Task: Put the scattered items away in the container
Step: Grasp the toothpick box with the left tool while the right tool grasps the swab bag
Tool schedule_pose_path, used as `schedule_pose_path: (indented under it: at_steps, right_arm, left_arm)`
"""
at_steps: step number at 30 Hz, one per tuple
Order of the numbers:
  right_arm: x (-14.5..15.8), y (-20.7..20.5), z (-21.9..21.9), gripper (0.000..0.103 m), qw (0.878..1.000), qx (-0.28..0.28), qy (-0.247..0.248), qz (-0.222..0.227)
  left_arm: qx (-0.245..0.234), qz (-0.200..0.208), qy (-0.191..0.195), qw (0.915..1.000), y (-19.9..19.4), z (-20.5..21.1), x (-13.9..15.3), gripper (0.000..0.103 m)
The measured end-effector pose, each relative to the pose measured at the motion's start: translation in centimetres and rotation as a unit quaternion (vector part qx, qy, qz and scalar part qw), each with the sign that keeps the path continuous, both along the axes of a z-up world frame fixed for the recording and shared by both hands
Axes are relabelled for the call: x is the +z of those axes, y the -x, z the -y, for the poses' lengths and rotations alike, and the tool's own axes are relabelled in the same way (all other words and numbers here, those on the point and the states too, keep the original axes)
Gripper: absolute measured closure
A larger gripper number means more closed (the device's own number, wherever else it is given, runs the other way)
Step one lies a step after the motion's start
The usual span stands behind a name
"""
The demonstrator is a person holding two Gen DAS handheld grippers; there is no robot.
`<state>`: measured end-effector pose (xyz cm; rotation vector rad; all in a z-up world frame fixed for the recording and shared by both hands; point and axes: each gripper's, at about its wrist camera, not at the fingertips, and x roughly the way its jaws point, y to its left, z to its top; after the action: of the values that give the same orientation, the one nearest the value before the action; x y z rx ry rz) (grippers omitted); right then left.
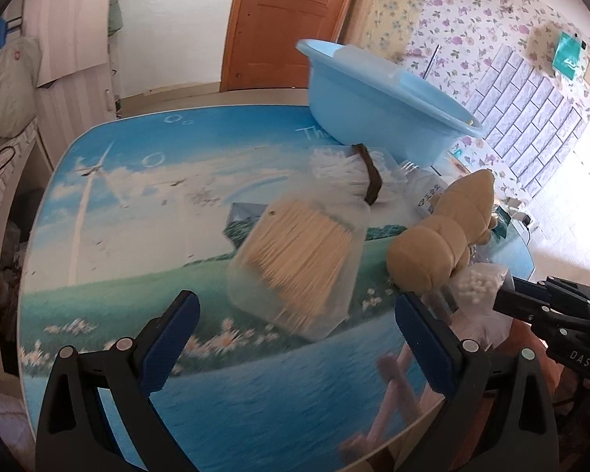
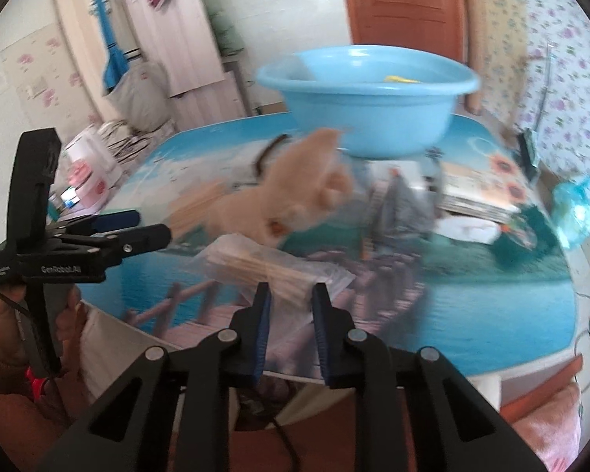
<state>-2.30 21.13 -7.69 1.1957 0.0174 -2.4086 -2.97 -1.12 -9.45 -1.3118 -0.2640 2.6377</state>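
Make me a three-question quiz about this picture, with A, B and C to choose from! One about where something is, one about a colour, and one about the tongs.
1. Where is the plush toy?
A. in the basin
B. on the table
C. on the floor

2. What colour is the basin?
A. red
B. black
C. light blue

3. How are the left tongs?
A. open, holding nothing
B. shut on the plush toy
C. shut on the basin's rim

Answers:
1 B: the plush toy lies on the table, outside the basin.
2 C: its wall and rim are light blue.
3 A: the left tongs are spread wide, with nothing between them.
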Motion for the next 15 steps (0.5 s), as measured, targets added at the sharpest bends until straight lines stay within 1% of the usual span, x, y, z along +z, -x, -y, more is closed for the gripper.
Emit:
schedule_pose_path:
  at_steps: [2,6,7,9,12,13,14,15]
  right_arm:
    - [-0.1,0.0,-0.6,0.083,1.000,-0.012,-0.008,-0.004]
    - [-0.2,-0.1,-0.7,0.083,1.000,-0.015,-0.018,-0.005]
    - [-0.2,-0.1,-0.7,0.082,1.000,-0.015,-0.017,-0.005]
    - [-0.2,0.0,-0.4,0.080,1.000,-0.013,-0.014,-0.006]
    - [-0.2,0.1,-0.1,0.078,1.000,-0.014,-0.024,-0.006]
    - [-0.3,0.1,0.0,0.074,0.999,-0.016,-0.027,-0.005]
    - [-0.4,0.2,0.0,0.066,0.999,-0.019,-0.031,-0.006]
    - [-0.4,0.1,-0.1,0.061,0.999,-0.021,-0.032,-0.007]
  left_arm:
    - [-0.005,0.001,0.004,1.0000,0.5,-0.5,-0.1,0.003]
    - [-0.004,0.008,0.012,0.9999,1.4,-1.2,-0.5,0.003]
    - [-0.002,0.008,0.016,0.9998,1.5,-1.4,-0.6,0.003]
    - [0.002,0.008,0.036,0.9993,1.7,-1.8,-0.7,0.003]
    - [-0.002,0.005,0.046,0.9989,1.9,-2.2,-0.8,0.003]
    - [-0.001,0.003,0.049,0.9988,1.9,-2.3,-0.9,0.004]
    - [0.001,0.002,0.054,0.9985,1.9,-2.3,-0.9,0.006]
    - [0.002,0.000,0.060,0.9982,1.8,-2.4,-0.8,0.008]
